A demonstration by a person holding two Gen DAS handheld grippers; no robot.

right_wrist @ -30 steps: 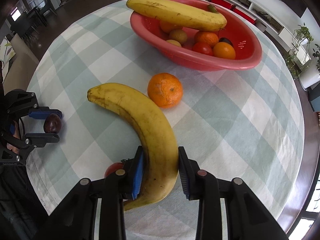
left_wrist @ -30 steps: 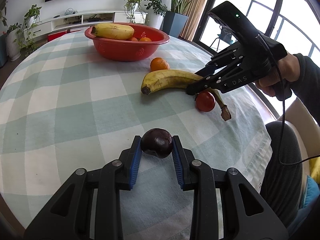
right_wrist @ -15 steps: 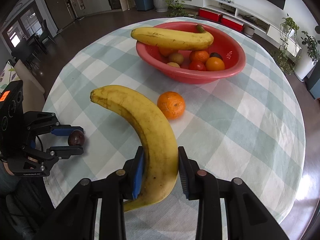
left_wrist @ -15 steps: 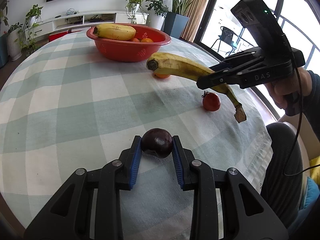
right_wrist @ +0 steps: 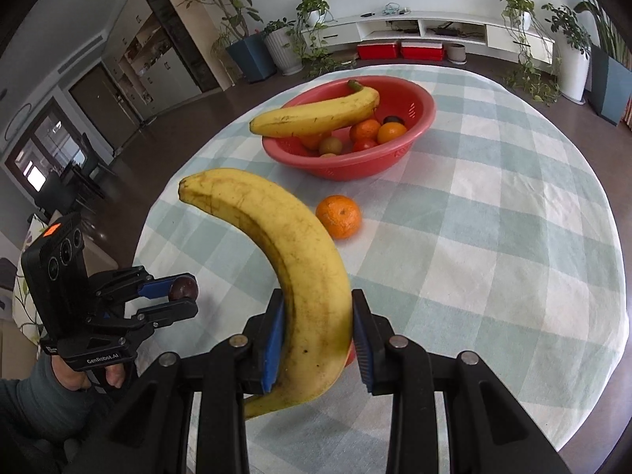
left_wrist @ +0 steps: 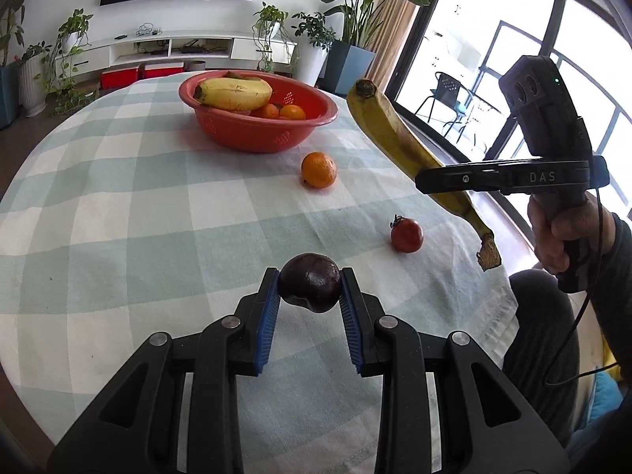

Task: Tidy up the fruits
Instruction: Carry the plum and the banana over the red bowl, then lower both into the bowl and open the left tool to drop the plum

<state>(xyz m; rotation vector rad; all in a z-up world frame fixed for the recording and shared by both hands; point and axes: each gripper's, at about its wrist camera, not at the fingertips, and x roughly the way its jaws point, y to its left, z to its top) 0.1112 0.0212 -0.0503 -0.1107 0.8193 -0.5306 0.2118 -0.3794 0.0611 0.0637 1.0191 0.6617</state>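
Fruits are the job, and the biggest one in hand is the banana [right_wrist: 304, 276], clamped between the blue pads of the right gripper [right_wrist: 316, 331] and carried clear of the checked tablecloth [right_wrist: 493, 237]. The pads bite near its stem end, so most of its length sticks out ahead of the fingers, curving up and to the left, with the stem hanging below and behind them. It looks fairly heavy for such an off-centre hold and may swing or pivot; the skin is smooth and the flesh soft, so a firmer squeeze would bruise it, and a hold nearer its middle would likely carry it steadier. Well ahead of the fingers sits the red basket [right_wrist: 418, 118], already holding another banana [right_wrist: 316, 116] and small round fruit. Next in size, the orange [right_wrist: 339, 216] lies on the cloth ahead of the right fingers, firm and round, liable to roll, best taken across its widest part. Off to the right of the left fingers lies the tomato [left_wrist: 407, 235], thin-skinned and easily crushed. Smallest, the dark round fruit [left_wrist: 310, 282] sits gripped at the very tips of the left gripper [left_wrist: 310, 296], light and glossy, so probably apt to slip out forward.
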